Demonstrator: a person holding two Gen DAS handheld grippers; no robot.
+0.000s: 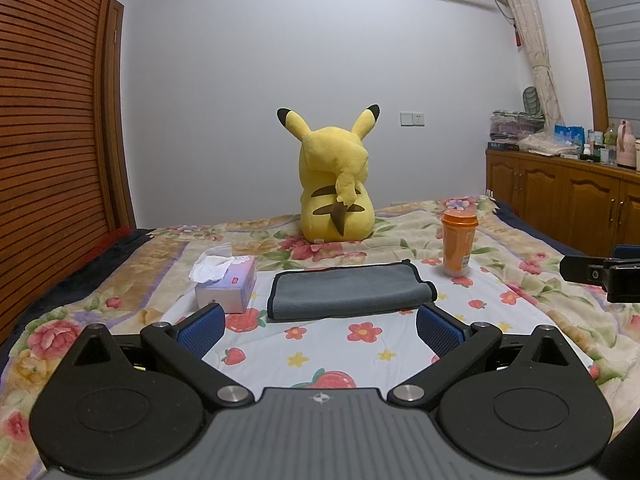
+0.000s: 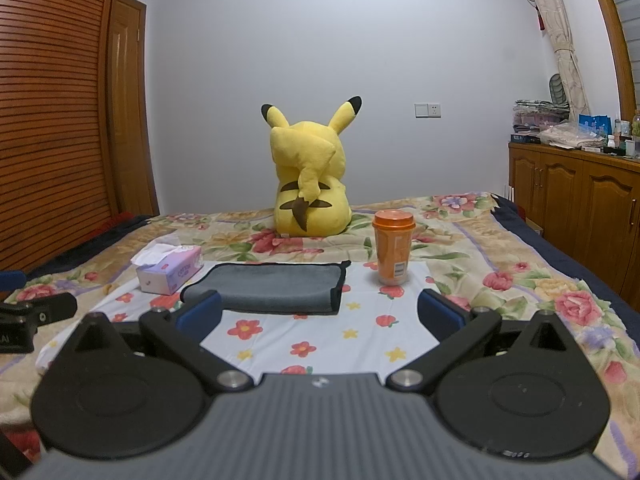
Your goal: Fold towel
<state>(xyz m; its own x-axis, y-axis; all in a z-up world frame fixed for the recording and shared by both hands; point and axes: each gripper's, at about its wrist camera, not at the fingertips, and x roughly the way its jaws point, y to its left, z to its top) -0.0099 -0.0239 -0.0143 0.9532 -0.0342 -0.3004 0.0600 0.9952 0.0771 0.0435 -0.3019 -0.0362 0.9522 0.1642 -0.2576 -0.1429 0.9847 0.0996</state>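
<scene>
A soft, matt grey cloth towel (image 1: pixel 348 290) with dark stitched edging is seen on a thin printed cotton sheet (image 1: pixel 360 356). Matt black plastic and ribbed blue rubbery pads (image 1: pixel 202 326) are shown on the left gripper (image 1: pixel 320 330). To the right, a glossy orange plastic cup (image 1: pixel 458 242); far right, varnished wood cabinets (image 1: pixel 560 196).

Towel (image 1: pixel 348 290) lies between tissue box (image 1: pixel 228 284) and cup (image 1: pixel 459 248)

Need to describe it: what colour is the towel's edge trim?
Black trim on grey towel, clearest in left wrist view.
</scene>
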